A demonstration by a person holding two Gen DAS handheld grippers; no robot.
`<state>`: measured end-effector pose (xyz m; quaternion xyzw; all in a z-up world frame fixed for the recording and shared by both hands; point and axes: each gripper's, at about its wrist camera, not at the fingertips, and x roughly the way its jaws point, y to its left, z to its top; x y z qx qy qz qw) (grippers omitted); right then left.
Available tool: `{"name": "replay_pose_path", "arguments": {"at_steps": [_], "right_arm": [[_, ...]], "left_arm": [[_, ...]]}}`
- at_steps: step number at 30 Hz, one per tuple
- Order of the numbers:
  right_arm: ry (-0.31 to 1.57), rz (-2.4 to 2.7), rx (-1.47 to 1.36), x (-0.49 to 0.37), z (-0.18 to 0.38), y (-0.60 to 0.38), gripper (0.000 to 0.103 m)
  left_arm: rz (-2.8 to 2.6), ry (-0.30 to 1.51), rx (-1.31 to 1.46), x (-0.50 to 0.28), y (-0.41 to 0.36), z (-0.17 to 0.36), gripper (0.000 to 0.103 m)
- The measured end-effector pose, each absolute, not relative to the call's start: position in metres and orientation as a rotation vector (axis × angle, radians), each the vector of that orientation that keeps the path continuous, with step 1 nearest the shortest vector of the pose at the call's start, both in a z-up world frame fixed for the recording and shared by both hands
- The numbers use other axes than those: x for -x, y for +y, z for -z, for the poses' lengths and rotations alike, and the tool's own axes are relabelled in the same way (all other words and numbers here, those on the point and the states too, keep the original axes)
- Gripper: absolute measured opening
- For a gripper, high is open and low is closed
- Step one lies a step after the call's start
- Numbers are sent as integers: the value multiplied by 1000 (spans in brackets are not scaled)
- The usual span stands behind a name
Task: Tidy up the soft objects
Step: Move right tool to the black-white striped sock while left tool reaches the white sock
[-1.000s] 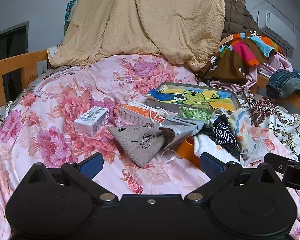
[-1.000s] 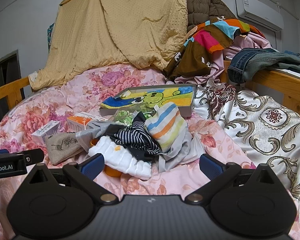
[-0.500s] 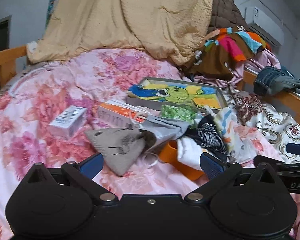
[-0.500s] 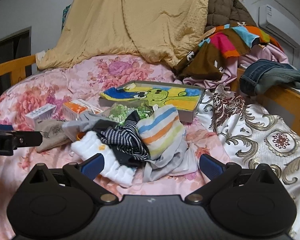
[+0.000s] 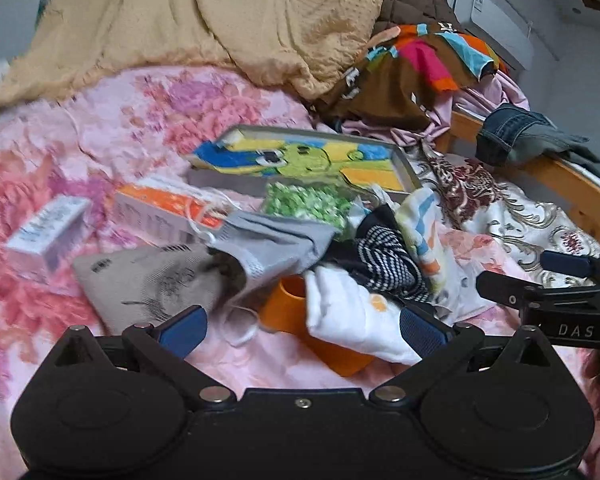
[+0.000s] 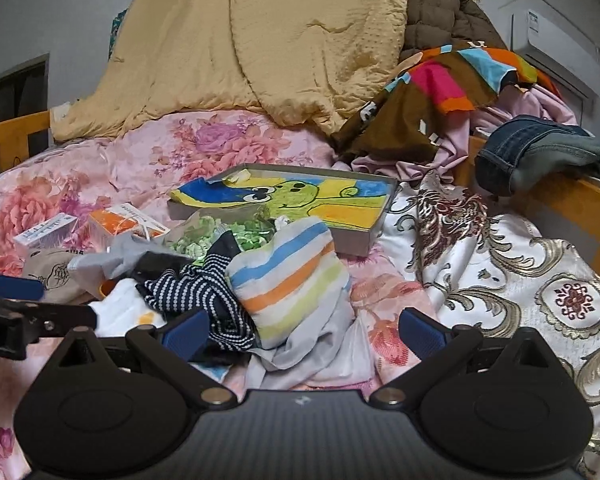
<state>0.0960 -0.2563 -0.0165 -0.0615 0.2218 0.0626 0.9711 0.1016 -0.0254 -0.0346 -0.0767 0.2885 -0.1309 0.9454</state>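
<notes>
Down on the bed with its pink floral cover [image 6: 228, 148], a loose heap of soft things lies in the middle, just in front of both sets of tongs. The left tongs [image 5: 300, 326] are spread wide and hold nothing; between their blue fingertips [image 5: 182, 330] sit a white sock [image 5: 348, 312] draped over an orange cup [image 5: 288, 308] lying on its side, with a beige cloth pouch [image 5: 148, 280] and a grey face mask [image 5: 272, 240] just beyond to the left. The right tongs [image 6: 302, 330] are likewise spread and empty, hovering over a striped pastel cloth [image 6: 288, 280] that rests on a pale grey garment [image 6: 312, 348], touching a dark dotted sock [image 6: 204, 288] on its left. A crumpled green-patterned bag [image 6: 220, 232] lies behind the heap, against the front wall of a shallow grey box lid [image 6: 352, 240] showing a cartoon frog picture. An orange-and-white carton [image 5: 160, 208] and a small white box [image 5: 48, 228] lie to the left of the heap, apart from it; the left view is blurred there. A tan quilt [image 6: 280, 40] is piled at the far end of the bed, with a multicoloured garment [image 6: 440, 84] beside it and jeans [image 6: 532, 148] hung on the wooden bed rail [image 6: 580, 200] at right. The right tool's finger shows at the right edge of the left view, and the left tool's at the left edge of the right view.
</notes>
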Motion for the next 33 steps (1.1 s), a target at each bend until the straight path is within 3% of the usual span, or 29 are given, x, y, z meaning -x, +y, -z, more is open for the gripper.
{"name": "replay_pose_path", "arguments": {"at_steps": [11, 14, 16, 19, 26, 29, 33], "right_arm": [[526, -296, 28, -109, 30, -252, 99], [550, -315, -15, -117, 37, -251, 91], [553, -332, -32, -121, 41, -248, 82], [535, -354, -31, -123, 44, -243, 82], [565, -361, -43, -134, 52, -236, 81], [581, -362, -78, -138, 54, -238, 69], [586, -381, -85, -139, 54, -236, 46]], "left_arm": [[406, 651, 410, -118, -5, 55, 91], [437, 663, 477, -124, -2, 60, 82], [450, 671, 511, -129, 0, 63, 70], [465, 659, 535, -131, 1, 64, 50], [493, 661, 567, -137, 0, 69, 43], [487, 673, 576, -140, 1, 73, 32], [493, 676, 563, -140, -1, 73, 16]]}}
